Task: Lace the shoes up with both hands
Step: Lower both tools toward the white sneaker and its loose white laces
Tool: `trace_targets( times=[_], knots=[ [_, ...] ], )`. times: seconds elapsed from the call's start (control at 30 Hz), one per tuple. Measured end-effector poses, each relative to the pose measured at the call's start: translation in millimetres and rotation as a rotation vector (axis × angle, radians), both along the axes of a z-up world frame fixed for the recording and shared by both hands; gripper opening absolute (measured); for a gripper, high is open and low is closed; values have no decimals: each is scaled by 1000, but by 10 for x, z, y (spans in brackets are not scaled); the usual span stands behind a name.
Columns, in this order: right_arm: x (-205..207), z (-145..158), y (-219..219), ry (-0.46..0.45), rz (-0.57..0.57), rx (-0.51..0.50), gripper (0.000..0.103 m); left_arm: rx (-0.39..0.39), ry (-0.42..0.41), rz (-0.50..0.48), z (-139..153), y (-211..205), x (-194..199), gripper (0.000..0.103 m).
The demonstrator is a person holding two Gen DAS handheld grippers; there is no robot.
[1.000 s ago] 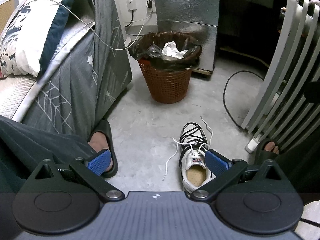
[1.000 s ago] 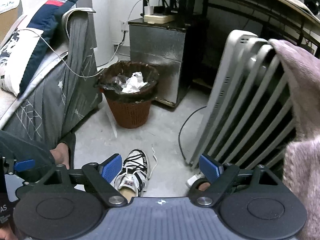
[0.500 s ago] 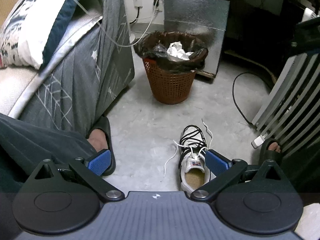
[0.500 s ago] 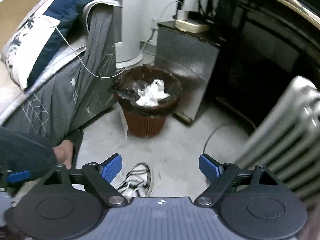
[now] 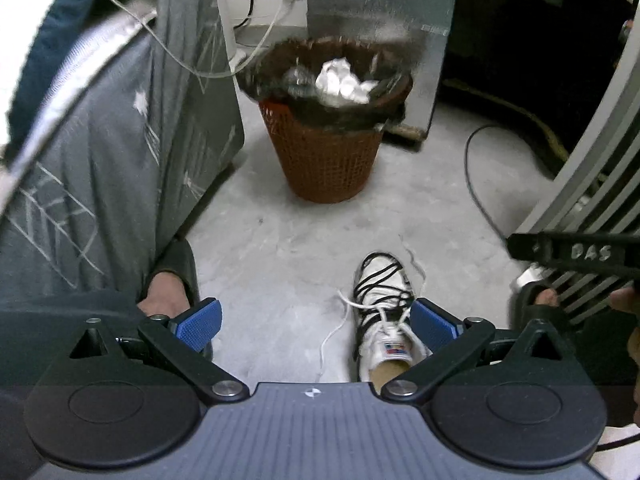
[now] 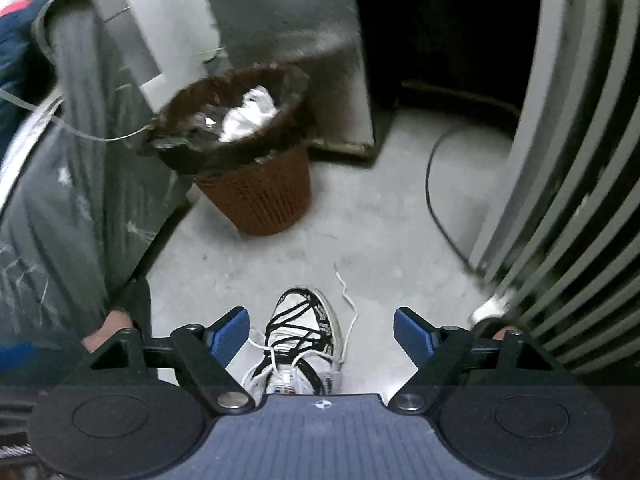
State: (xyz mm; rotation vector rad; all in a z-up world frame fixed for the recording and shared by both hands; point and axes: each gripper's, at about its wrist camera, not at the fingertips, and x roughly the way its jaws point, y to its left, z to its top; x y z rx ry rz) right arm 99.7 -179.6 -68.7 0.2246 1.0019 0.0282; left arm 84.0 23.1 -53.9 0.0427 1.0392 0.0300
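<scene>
A white sneaker (image 5: 382, 300) with black laces and loose white laces lies on the grey floor, toe pointing away. One white lace end (image 5: 330, 332) trails to its left, another (image 6: 347, 292) to its right. My left gripper (image 5: 316, 320) hangs open above the floor, its right pad beside the shoe's tongue. In the right wrist view the sneaker (image 6: 304, 328) sits between the wide-apart pads of my open right gripper (image 6: 322, 330), well below them. Neither gripper holds anything. Part of the right gripper's black body (image 5: 576, 254) shows at the right edge of the left wrist view.
An orange waste basket (image 5: 326, 152) with a dark liner stands ahead of the shoe. Grey bedding (image 5: 100, 152) hangs at the left, a white radiator (image 6: 568, 184) stands at the right. A black cable (image 5: 476, 184) curves on the floor. Slippered feet (image 5: 170, 280) flank the shoe.
Both grippers have swung down and forward toward the floor. The shoe now lies between the right gripper's pads, and both views are blurred by motion. Both stay open.
</scene>
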Motion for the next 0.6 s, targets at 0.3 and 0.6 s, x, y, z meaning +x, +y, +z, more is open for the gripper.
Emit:
trace_targets(
  times=[0.3,0.6],
  knots=[
    [162,-767,-36,52,81,112,70,84,-10,28,-663,-3,37,100],
    [657,-1393,-104,77,95,114,70,43,-9,18,-1082,-172,-31,100]
  ],
)
